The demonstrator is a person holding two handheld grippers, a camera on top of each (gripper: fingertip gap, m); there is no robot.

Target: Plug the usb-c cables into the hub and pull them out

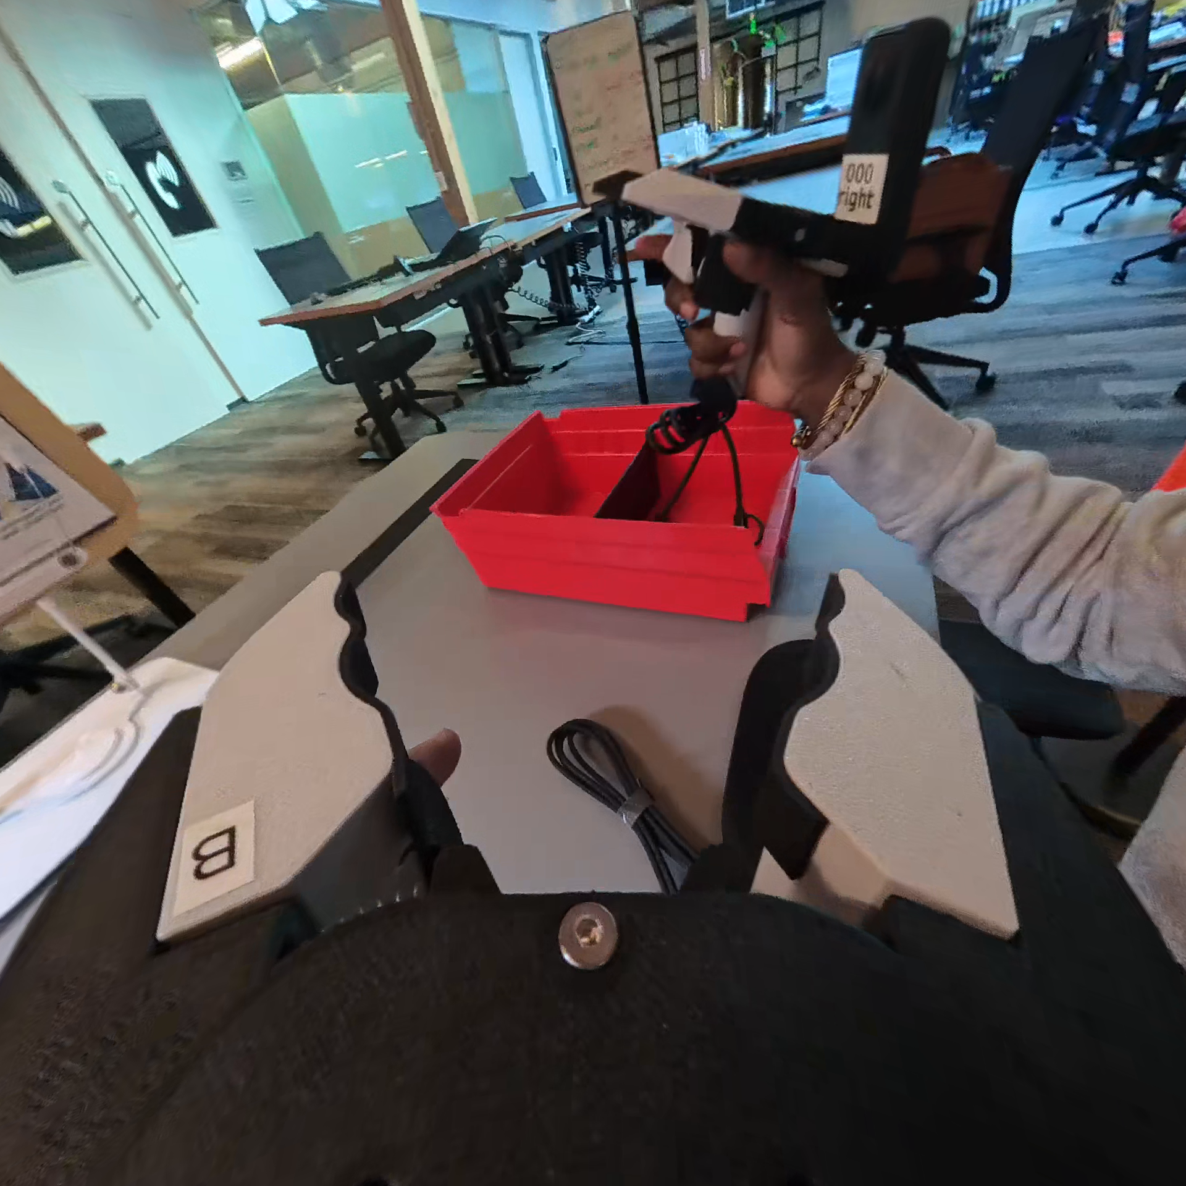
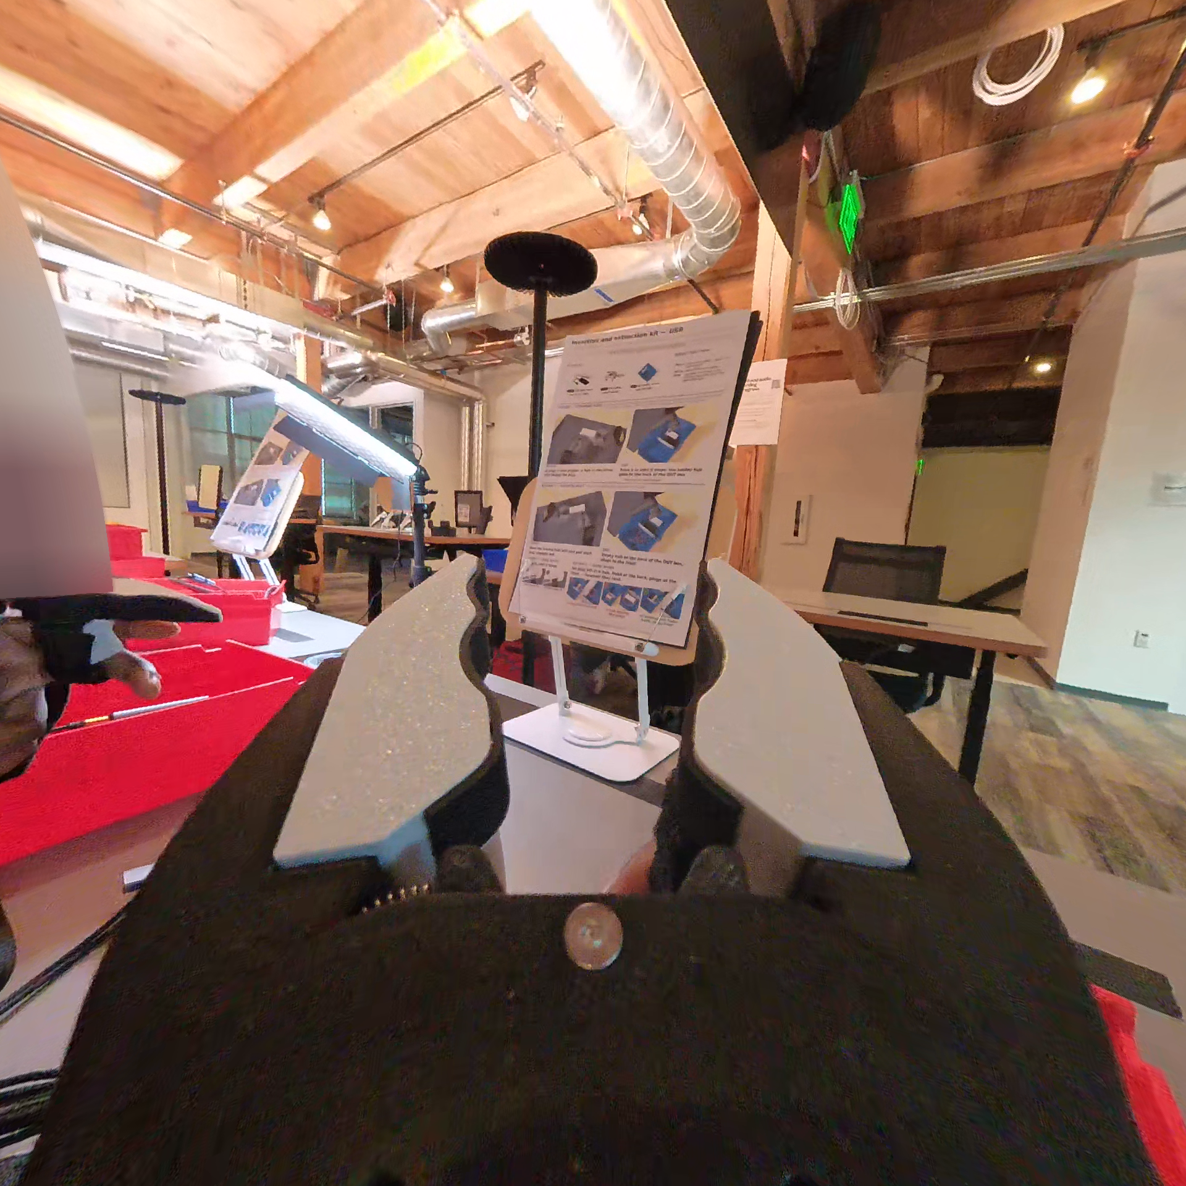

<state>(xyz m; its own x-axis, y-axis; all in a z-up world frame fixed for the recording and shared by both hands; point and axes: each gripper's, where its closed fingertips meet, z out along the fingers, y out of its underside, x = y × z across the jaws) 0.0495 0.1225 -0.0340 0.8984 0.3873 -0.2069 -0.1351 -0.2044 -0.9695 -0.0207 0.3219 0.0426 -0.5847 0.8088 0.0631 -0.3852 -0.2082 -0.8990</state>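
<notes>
With both the left claw [image 1: 597, 680] and the right claw [image 2: 590, 648] spread and empty, nothing is seen plugged yet: one bundled cable [image 1: 610, 780] lies on the near table [image 1: 513, 648], another hangs over the red bin [image 1: 616, 558], no hub in sight.

Red plastic bin [image 1: 616, 552] w/ a dark divider sits on the grey bench [image 1: 513, 667], toward its far side; in the right wrist view more red bins [image 2: 212, 610] stand at left. White-based stand [image 2: 593, 738] holding a printed sheet w/ photos [image 2: 626, 481] is upright on the bench edge, a tall black pole lamp w/ round head [image 2: 540, 263] behind it. Bkgd: wood-top desks [image 1: 411, 292], black office chairs [image 1: 924, 257], a whiteboard on wheels [image 1: 600, 103], silver ceiling duct [image 2: 667, 141].
</notes>
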